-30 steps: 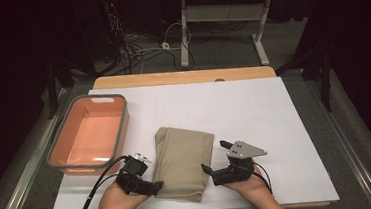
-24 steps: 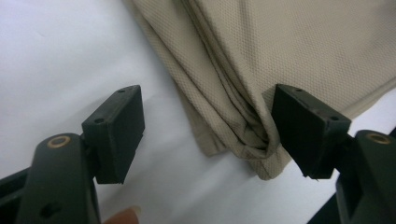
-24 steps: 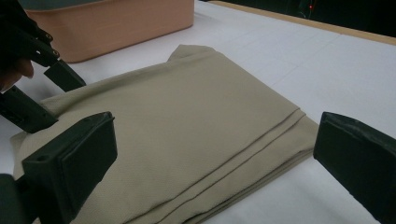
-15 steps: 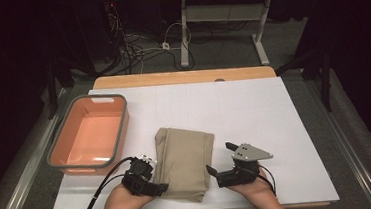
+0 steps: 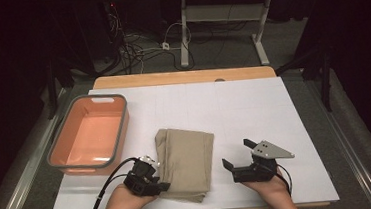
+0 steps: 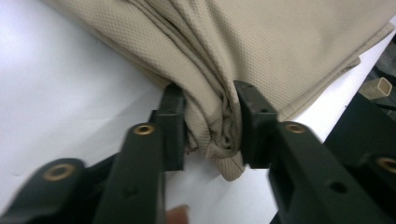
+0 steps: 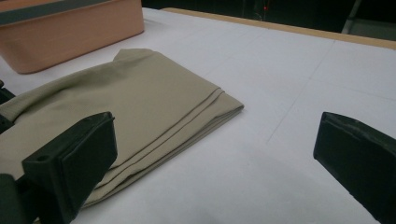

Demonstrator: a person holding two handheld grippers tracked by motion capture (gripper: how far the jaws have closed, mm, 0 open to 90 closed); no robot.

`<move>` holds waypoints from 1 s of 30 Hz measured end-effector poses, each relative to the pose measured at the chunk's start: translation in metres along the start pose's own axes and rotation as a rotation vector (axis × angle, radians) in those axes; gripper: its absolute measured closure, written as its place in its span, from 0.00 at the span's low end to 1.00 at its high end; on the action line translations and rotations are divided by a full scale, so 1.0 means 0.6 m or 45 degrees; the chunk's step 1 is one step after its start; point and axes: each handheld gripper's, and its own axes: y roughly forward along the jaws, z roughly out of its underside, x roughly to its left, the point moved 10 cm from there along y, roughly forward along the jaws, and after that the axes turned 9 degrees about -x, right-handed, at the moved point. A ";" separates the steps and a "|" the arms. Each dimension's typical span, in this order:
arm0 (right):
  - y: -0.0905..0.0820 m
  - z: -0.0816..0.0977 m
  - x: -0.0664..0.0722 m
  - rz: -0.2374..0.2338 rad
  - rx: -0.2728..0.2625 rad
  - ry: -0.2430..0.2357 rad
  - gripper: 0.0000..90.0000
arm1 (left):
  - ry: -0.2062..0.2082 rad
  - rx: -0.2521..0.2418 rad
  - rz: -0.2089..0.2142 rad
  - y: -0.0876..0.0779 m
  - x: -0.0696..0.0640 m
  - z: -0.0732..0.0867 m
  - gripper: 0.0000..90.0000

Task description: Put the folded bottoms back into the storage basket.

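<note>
Across the white table (image 5: 254,109), the widest bare stretch lies ahead of and beyond the right gripper (image 5: 238,160), whose jaws stand wide apart with nothing between them. It has drawn back from the folded tan cloth (image 5: 185,159) since a second ago and now sits well clear of the cloth's edge. An orange tub (image 5: 88,134) lies beyond the left gripper (image 5: 161,186), near the table's side edge. Between that gripper's jaws a bunched cloth corner is pinched tight, probably ready for lifting or dragging.
</note>
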 end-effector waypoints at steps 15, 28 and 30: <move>0.012 0.009 0.014 -0.029 0.021 -0.005 0.00 | 0.080 -0.012 -0.024 -0.009 0.003 -0.007 0.83; 0.012 0.015 0.037 -0.065 0.045 -0.014 0.00 | 0.120 0.016 -0.120 -0.046 0.039 -0.001 0.83; 0.013 0.021 0.042 -0.074 0.057 -0.023 0.00 | 0.121 0.030 -0.125 -0.049 0.045 0.003 0.83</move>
